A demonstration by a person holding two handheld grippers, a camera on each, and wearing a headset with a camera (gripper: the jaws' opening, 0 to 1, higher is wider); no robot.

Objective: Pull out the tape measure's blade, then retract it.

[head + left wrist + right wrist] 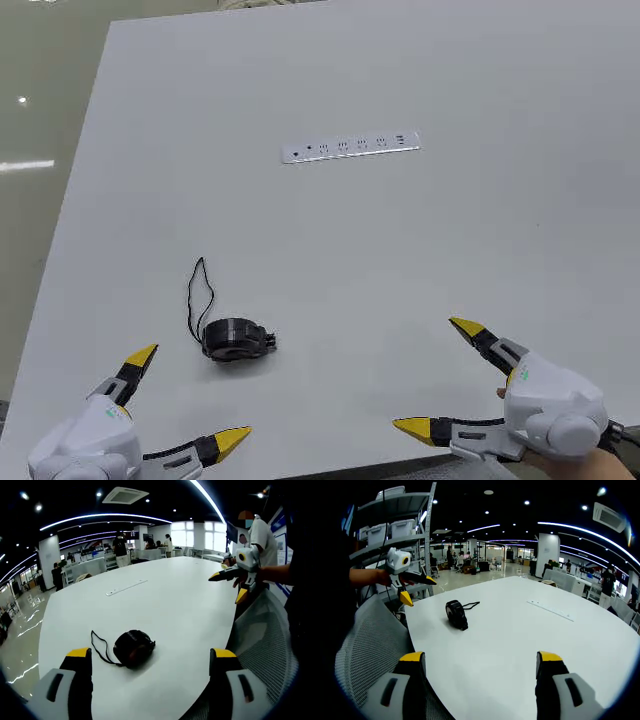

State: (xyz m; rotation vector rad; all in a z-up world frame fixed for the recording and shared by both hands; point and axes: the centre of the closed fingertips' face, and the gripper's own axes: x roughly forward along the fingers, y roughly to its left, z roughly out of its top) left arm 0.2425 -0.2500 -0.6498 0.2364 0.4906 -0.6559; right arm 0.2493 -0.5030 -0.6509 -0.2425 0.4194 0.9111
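Note:
A black tape measure (pixel 234 339) with a black wrist cord (pixel 197 295) lies on the white table (pixel 400 250) near its front left; its blade is not drawn out. My left gripper (pixel 190 397) stands open just in front of it, nothing between its yellow-tipped fingers. In the left gripper view the tape measure (pixel 133 648) lies a short way ahead of the open left gripper (pixel 150 654). My right gripper (pixel 438 377) is open at the front right, well apart from the tape. In the right gripper view the tape measure (pixel 456 614) sits far left, beyond the open right gripper (pixel 481 656).
A white power strip (pixel 350 146) lies flat at the middle of the table, farther back. A grey mesh chair back (pixel 265 645) stands at the table's near edge. Shelving with boxes (pixel 395 535) and people at desks show in the office behind.

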